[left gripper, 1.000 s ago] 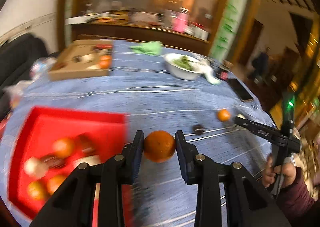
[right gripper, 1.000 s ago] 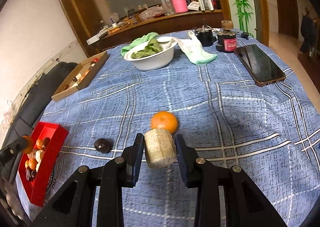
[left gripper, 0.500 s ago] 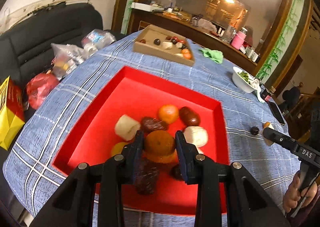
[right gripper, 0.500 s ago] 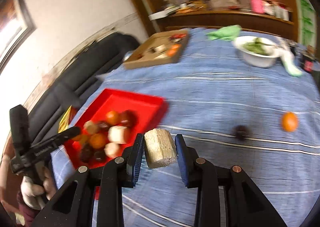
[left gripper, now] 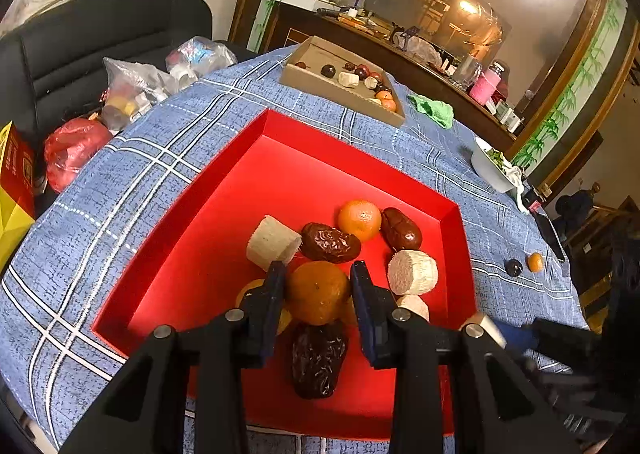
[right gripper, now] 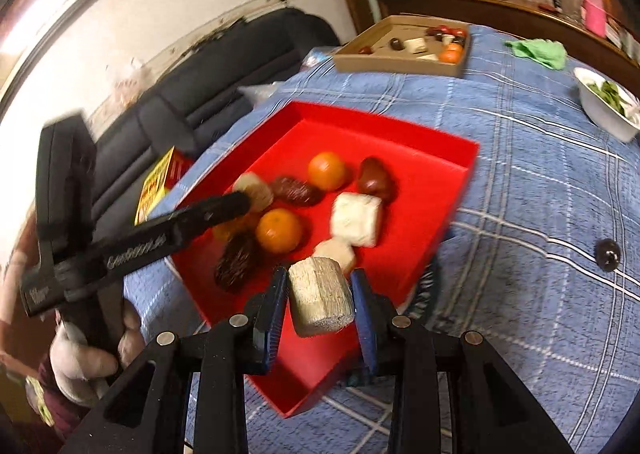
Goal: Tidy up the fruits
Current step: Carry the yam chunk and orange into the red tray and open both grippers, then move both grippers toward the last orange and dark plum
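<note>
My left gripper [left gripper: 318,290] is shut on an orange [left gripper: 318,292] low over the red tray [left gripper: 280,170], among several fruits there: another orange [left gripper: 359,219], dark dates [left gripper: 330,242] and pale cut chunks [left gripper: 412,272]. In the right wrist view my right gripper [right gripper: 320,296] is shut on a pale beige cut chunk [right gripper: 320,296] above the tray's [right gripper: 424,190] near corner. The left gripper [right gripper: 224,206] also shows there, reaching in from the left over the held orange [right gripper: 278,230]. A small orange [left gripper: 535,262] and a dark round fruit [left gripper: 513,267] lie on the blue checked cloth to the right.
A cardboard box [left gripper: 344,88] with several fruits sits at the table's far side, near a green cloth [left gripper: 434,110] and a white bowl of greens [left gripper: 492,170]. A black sofa with plastic bags [left gripper: 132,82] stands left of the table. A person's hand [right gripper: 88,358] holds the left tool.
Both grippers swung from the open cloth to over the red tray, each still holding its piece. The left one has sunk lower among the fruits; the right one came up to the tray's near corner.
</note>
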Available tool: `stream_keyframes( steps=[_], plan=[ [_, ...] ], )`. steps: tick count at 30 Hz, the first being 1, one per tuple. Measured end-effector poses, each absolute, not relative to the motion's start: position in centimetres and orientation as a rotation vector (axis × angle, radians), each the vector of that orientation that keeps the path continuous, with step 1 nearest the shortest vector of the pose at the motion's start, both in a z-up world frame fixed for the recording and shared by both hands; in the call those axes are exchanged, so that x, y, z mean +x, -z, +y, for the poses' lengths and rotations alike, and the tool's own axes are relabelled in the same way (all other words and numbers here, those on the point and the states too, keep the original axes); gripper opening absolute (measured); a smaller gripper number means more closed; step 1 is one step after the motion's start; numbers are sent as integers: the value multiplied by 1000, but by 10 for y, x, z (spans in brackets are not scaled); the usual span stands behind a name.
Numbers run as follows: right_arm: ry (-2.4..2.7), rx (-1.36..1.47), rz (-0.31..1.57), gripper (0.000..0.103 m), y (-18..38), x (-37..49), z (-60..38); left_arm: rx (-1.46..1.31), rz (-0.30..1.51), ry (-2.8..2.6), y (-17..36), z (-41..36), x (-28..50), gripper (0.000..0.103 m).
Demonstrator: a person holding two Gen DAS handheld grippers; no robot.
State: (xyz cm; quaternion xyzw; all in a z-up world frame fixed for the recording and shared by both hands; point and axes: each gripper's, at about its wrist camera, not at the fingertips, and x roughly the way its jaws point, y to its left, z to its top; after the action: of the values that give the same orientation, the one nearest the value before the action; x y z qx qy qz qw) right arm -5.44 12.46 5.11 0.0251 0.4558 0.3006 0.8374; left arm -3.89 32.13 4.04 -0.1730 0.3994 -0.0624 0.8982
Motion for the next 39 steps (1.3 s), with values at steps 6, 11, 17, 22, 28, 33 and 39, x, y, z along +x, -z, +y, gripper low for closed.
stream_keyframes(
  steps=[6,11,17,22,28,33,39],
  plan=[
    [-655,-32,959,36,-43,-70,146,-379,806,127,-47,323,-41,43],
    [-672,-68,952,37,-41,-78,153,-392,782,112,-56,324,-47,57],
    [-672,-72,909,56,-49,-86,149,-390,779,104,-63,321,-51,62],
    [-652,-49,890,56,-56,-87,137,-308,765,43,-73,306,-57,70],
    [-611,1,882,59,-57,-92,113,-171,722,-74,-87,286,-65,86],
    [-576,44,893,59,-53,-93,94,-72,699,-98,-93,265,-70,86],
    [-554,74,890,60,-52,-96,76,-23,693,-90,-98,246,-76,86]
  ],
)
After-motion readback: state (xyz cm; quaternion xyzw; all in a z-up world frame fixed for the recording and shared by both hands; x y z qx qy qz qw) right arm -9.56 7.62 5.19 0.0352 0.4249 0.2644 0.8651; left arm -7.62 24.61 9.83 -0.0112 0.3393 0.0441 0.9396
